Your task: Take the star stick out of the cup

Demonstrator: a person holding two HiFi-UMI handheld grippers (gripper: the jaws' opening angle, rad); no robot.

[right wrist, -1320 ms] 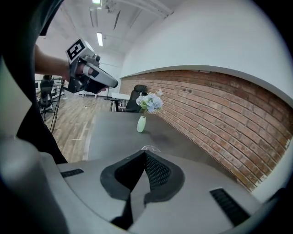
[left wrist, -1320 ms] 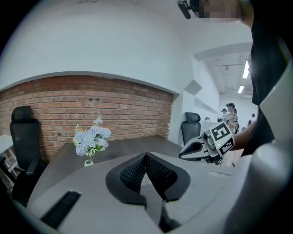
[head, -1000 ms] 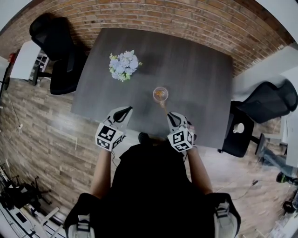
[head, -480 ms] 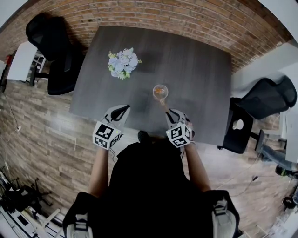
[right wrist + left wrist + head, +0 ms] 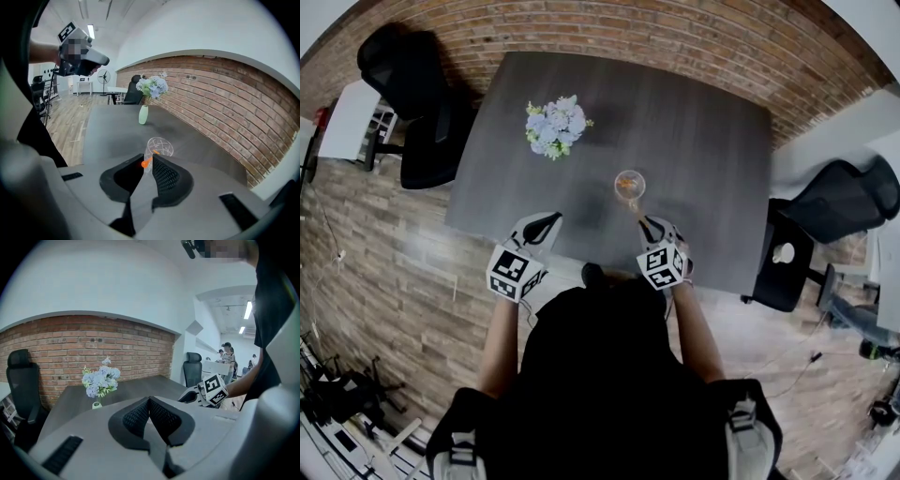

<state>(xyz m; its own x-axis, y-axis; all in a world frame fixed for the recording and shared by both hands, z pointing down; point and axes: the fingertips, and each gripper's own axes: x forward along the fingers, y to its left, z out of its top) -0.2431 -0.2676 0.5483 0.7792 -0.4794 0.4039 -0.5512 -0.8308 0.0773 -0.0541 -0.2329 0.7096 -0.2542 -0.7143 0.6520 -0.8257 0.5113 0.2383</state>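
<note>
A clear plastic cup (image 5: 629, 185) stands upright on the dark table (image 5: 703, 141), with an orange star stick (image 5: 638, 208) leaning out of it toward me. In the right gripper view the cup (image 5: 158, 150) sits just past the jaw tips, and the stick's orange end (image 5: 146, 162) lies between them. My right gripper (image 5: 652, 225) is shut on that end. At the table's near edge, left of the cup, my left gripper (image 5: 548, 223) hovers shut and holds nothing; its pads meet (image 5: 149, 400).
A small vase of pale blue flowers (image 5: 556, 125) stands at the table's far left. Black office chairs stand left (image 5: 422, 112) and right (image 5: 839, 202) of the table. A brick wall (image 5: 675, 37) runs behind it.
Almost nothing differs. The right gripper has crept slightly closer to the cup, and the head camera has shifted a little.
</note>
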